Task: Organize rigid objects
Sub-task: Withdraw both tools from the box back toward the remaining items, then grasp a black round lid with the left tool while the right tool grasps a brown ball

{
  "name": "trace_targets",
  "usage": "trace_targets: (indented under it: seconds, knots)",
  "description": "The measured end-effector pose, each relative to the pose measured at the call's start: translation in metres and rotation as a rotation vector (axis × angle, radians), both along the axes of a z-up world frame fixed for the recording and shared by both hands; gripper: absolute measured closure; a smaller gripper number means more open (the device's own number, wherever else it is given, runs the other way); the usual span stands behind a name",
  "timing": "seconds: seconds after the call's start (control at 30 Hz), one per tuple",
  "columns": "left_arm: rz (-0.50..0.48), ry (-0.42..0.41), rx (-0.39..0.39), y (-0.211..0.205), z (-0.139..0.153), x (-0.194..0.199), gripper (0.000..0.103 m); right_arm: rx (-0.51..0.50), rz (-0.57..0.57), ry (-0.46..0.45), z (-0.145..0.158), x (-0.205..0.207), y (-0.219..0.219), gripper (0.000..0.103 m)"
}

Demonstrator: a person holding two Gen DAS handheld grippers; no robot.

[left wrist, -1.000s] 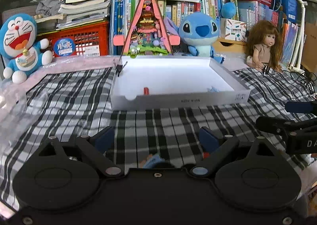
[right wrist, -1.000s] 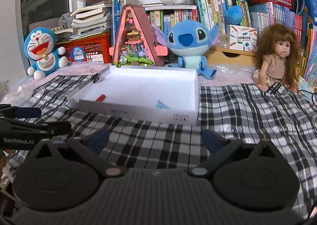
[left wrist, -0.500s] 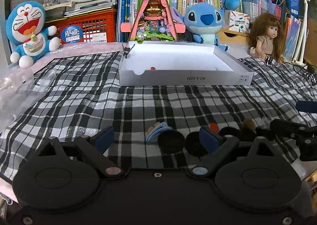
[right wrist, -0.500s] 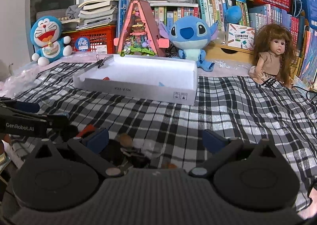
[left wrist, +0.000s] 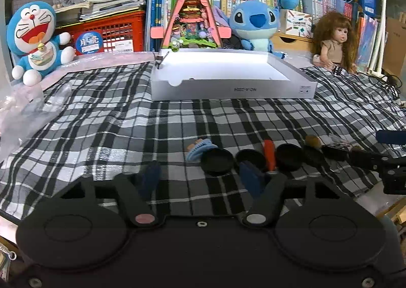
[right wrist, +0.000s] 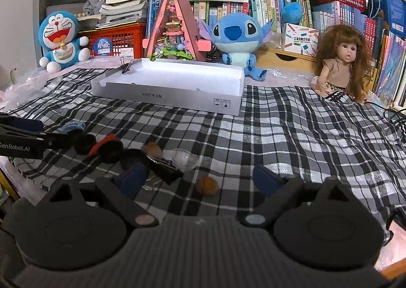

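Both claws, the left gripper (left wrist: pixel 200 177) and right gripper (right wrist: pixel 200 181), part-open, empty and just closing, hover before scattered black round lids (left wrist: pixel 217 161) and a brown ball (right wrist: pixel 206 185), presumably bound for the white cardboard tray (right wrist: pixel 162 96) beyond.

Dim even indoor light, soft shadows, strong fisheye bending at edges, dark vignetted corners
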State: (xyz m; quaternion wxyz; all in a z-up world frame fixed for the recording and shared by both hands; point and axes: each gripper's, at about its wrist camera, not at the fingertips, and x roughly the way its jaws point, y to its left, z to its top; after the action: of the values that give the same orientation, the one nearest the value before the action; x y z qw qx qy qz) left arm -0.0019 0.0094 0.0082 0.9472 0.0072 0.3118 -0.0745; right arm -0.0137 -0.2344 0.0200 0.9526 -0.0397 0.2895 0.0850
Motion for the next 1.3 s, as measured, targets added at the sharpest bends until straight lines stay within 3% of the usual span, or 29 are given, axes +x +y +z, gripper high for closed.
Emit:
trace_targets:
  seconds: [0.1, 0.43, 0.5, 0.7, 0.8, 0.93, 1.3]
  knots:
    - [-0.007, 0.004, -0.002, -0.004, -0.002, 0.002, 0.05, -0.009, 0.0, 0.007, -0.002, -0.001, -0.001, 0.022]
    - [0.009, -0.016, 0.005, -0.015, -0.009, 0.012, 0.052, 0.003, -0.026, 0.026, -0.01, 0.002, -0.003, 0.056]
    - [0.006, -0.022, 0.009, -0.017, -0.009, 0.013, 0.054, 0.005, -0.026, 0.026, -0.011, 0.003, -0.003, 0.059]
    - [0.001, -0.035, 0.007, -0.022, -0.011, 0.015, 0.063, 0.006, -0.02, 0.025, -0.014, 0.005, -0.001, 0.062]
    - [0.003, -0.036, 0.007, -0.023, -0.012, 0.015, 0.063, 0.007, -0.02, 0.024, -0.015, 0.005, -0.001, 0.062]
    - [0.004, -0.045, 0.001, -0.024, -0.009, 0.009, 0.063, -0.003, -0.035, 0.007, -0.016, 0.005, 0.0, 0.055]
    - [0.008, -0.047, -0.025, -0.025, -0.01, 0.002, 0.062, 0.013, -0.057, -0.012, -0.017, 0.002, -0.001, 0.057]
